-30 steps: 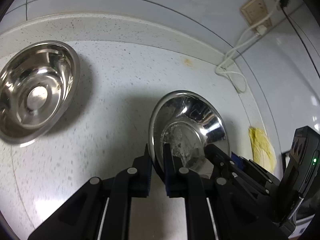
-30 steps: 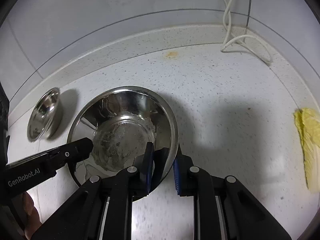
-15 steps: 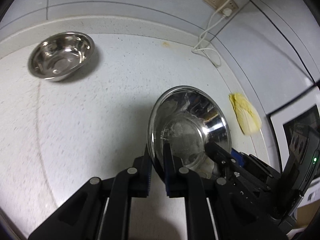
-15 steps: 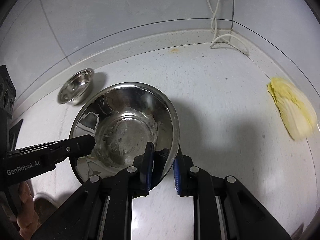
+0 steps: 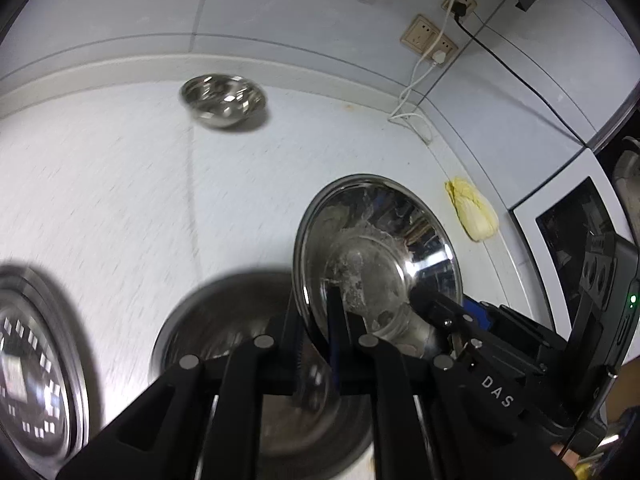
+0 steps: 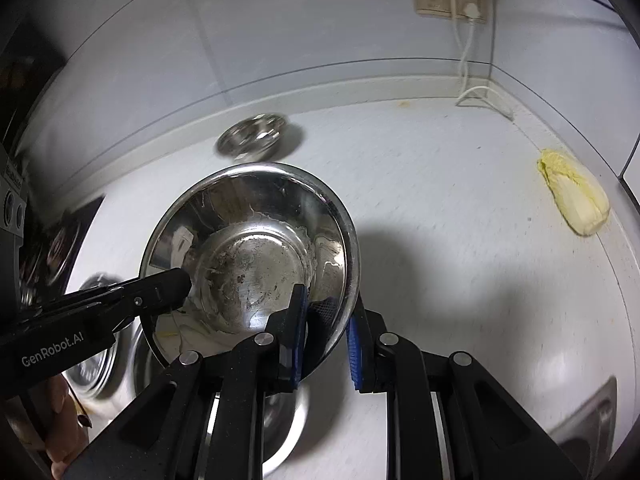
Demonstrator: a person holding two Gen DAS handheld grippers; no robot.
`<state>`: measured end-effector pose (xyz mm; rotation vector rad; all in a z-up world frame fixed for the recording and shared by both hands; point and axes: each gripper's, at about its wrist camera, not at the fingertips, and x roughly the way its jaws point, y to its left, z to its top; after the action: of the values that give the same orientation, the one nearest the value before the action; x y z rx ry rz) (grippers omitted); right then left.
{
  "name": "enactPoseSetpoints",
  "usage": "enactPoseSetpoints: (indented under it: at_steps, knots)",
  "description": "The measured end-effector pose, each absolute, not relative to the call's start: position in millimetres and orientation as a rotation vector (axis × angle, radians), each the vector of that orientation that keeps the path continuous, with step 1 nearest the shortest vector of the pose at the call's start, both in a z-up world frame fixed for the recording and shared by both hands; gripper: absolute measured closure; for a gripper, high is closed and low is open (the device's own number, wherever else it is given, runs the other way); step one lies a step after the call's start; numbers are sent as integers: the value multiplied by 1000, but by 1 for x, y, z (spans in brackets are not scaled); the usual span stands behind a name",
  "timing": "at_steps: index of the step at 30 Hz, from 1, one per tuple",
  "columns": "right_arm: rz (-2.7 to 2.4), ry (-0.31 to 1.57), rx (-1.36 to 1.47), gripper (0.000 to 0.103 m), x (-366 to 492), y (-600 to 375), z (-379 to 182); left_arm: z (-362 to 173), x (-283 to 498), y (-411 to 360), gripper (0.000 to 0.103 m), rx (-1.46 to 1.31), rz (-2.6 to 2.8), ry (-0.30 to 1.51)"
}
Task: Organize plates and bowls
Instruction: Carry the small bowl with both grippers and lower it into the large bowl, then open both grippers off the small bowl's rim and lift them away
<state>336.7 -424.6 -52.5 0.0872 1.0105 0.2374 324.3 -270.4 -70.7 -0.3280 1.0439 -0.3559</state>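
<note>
A dirty steel bowl [image 6: 252, 248] is held in the air between both grippers. My left gripper [image 5: 316, 332] is shut on its left rim; the bowl [image 5: 376, 256] shows edge-on in that view. My right gripper [image 6: 326, 336] is shut on its near right rim. Below it lies another steel bowl [image 5: 224, 344], also seen in the right wrist view [image 6: 280, 420]. A small steel bowl [image 5: 222, 100] stands far back near the wall [image 6: 252, 136].
A steel dish [image 5: 36, 368] lies at the left edge of the white counter [image 5: 100, 200]. A yellow cabbage leaf [image 6: 574, 196] lies at the right. White cables [image 6: 484, 96] trail from wall sockets at the back corner.
Both grippers have lifted the dirty bowl and pulled back from the wall. The small bowl now looks farther away, and a bowl and dish have come into view below.
</note>
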Motion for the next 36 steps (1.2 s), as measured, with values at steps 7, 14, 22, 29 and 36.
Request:
enactPoseSetpoints:
  at_steps: [7,14,22,29,36]
  knots:
    - [279,1110,54,86,294,-401,-61,-95,273,-241,93,-377,-313,1143]
    - [293,1221,19,86,285,-384,-85,-126,256,-226,93,-405,-260,1229]
    - [288,1252,-6,84,295,-371,-99,-133,265,-223,93,-394,-224,1224]
    - [284,1226,-27,84,299,-370,-98,-140,277,-228,92,-373,-246,1212]
    - [282,1226,-4,83,303,-373,-107,-144,285,-234,92,-326,-275,1181]
